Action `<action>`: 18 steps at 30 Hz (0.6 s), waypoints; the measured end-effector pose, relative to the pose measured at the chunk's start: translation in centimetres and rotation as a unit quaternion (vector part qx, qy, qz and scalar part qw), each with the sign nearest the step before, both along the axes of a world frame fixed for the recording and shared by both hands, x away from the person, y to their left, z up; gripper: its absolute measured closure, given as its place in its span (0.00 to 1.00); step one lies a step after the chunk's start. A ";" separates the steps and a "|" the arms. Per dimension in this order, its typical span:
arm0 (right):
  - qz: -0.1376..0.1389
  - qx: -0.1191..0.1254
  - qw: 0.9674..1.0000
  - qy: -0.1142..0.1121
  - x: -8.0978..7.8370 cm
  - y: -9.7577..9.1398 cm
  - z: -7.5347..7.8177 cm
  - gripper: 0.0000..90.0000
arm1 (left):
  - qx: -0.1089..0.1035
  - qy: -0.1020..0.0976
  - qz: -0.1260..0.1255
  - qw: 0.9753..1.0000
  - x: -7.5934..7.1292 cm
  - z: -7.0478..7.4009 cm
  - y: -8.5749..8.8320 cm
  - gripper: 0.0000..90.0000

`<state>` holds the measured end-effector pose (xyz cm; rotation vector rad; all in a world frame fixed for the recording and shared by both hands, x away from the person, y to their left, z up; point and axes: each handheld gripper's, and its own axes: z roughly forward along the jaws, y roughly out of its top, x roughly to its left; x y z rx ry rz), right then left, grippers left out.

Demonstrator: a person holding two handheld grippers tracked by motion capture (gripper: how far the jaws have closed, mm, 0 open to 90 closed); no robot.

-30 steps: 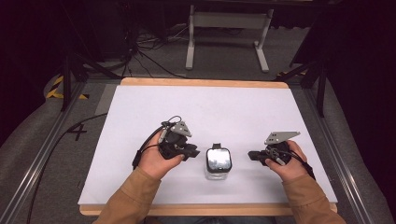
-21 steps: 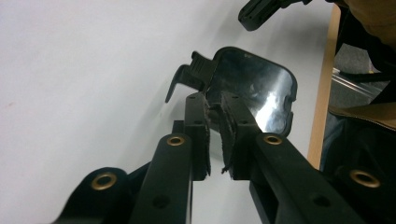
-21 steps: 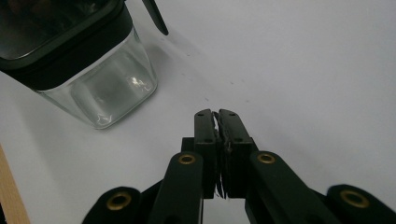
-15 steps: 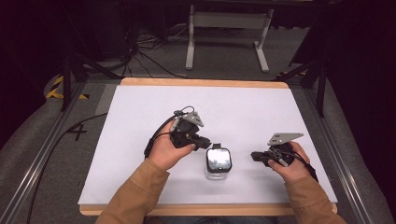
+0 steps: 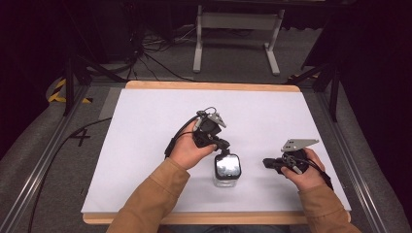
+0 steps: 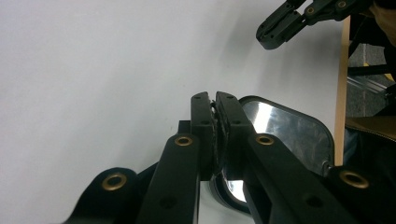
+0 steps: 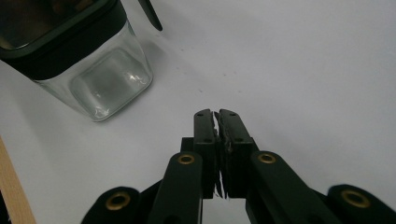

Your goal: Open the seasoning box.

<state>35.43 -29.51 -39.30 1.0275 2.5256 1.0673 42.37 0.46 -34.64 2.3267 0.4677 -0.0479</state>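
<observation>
A square clear glass jar [image 5: 227,171] with a black-rimmed shiny lid stands on the white table near its front edge. My left gripper [image 5: 222,144] hangs just above the jar's far edge, jaws shut with nothing between them. In the left gripper view the shut left gripper [image 6: 215,100] sits over the lid [image 6: 289,133]. My right gripper [image 5: 266,163] rests low to the right of the jar, a short gap away, pointing at it with jaws shut and empty. The right gripper view shows the right gripper [image 7: 217,114] shut and the jar [image 7: 88,60] ahead at the upper left.
The white table top [image 5: 145,131] has a wooden edge [image 5: 209,86] and metal rails at both sides. A grey stand [image 5: 238,29] and cables lie on the floor beyond the far edge. The right gripper's tips [image 6: 280,28] appear at the top of the left gripper view.
My left gripper has moved right and forward from the jar's left side to just above its far edge. The right gripper has barely shifted.
</observation>
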 end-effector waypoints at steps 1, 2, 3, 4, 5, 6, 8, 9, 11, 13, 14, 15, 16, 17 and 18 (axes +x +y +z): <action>0.000 0.000 1.000 0.000 0.0 0.0 0.0 0.96 | 0.001 -0.001 -0.002 1.000 0.1 0.0 -0.1 0.96; -0.001 0.002 1.000 0.001 0.0 0.0 0.0 0.96 | 0.004 -0.001 0.001 1.000 0.1 -0.1 -0.1 0.96; -0.001 0.001 1.000 0.002 0.0 0.0 0.0 0.96 | 0.008 -0.002 -0.003 1.000 0.2 -0.1 -0.2 0.96; -0.001 0.002 1.000 0.002 0.0 0.0 0.0 0.96 | 0.009 0.000 -0.003 1.000 0.2 -0.2 -0.2 0.96; 0.000 0.002 1.000 0.002 0.0 0.0 0.0 0.96 | 0.008 0.000 -0.001 1.000 0.2 -0.2 -0.3 0.96; 0.000 0.002 1.000 0.001 0.0 0.0 0.0 0.96 | 0.008 0.001 0.000 1.000 0.2 -0.3 -0.3 0.97; 0.001 0.001 1.000 0.001 0.0 0.1 0.0 0.96 | 0.010 0.004 -0.001 1.000 0.3 -0.3 -0.3 0.96; 0.001 0.001 1.000 0.001 0.0 0.1 0.0 0.96 | 0.010 0.003 -0.003 1.000 0.3 -0.4 -0.3 0.96; 0.000 0.002 1.000 0.003 0.0 0.1 0.0 0.96 | 0.015 0.003 -0.001 1.000 0.4 -0.4 -0.4 0.96; 0.001 0.002 1.000 0.003 0.0 0.1 0.0 0.96 | 0.013 0.005 -0.003 1.000 0.4 -0.5 -0.4 0.96; 0.002 0.002 1.000 0.002 0.0 0.1 0.0 0.96 | 0.012 0.005 -0.002 1.000 0.4 -0.5 -0.4 0.96; 0.002 0.002 1.000 0.002 0.0 0.1 0.0 0.96 | 0.011 0.006 -0.003 1.000 0.4 -0.5 -0.4 0.96; 0.002 0.002 1.000 0.002 0.0 0.1 0.0 0.96 | 0.011 0.006 -0.003 1.000 0.4 -0.5 -0.4 0.96; 0.002 0.001 1.000 0.003 0.0 0.2 0.0 0.96 | 0.009 0.008 0.000 1.000 0.4 -0.5 -0.4 0.97; 0.003 0.001 1.000 0.003 0.0 0.2 0.0 0.96 | 0.008 0.010 0.000 1.000 0.4 -0.6 -0.4 0.97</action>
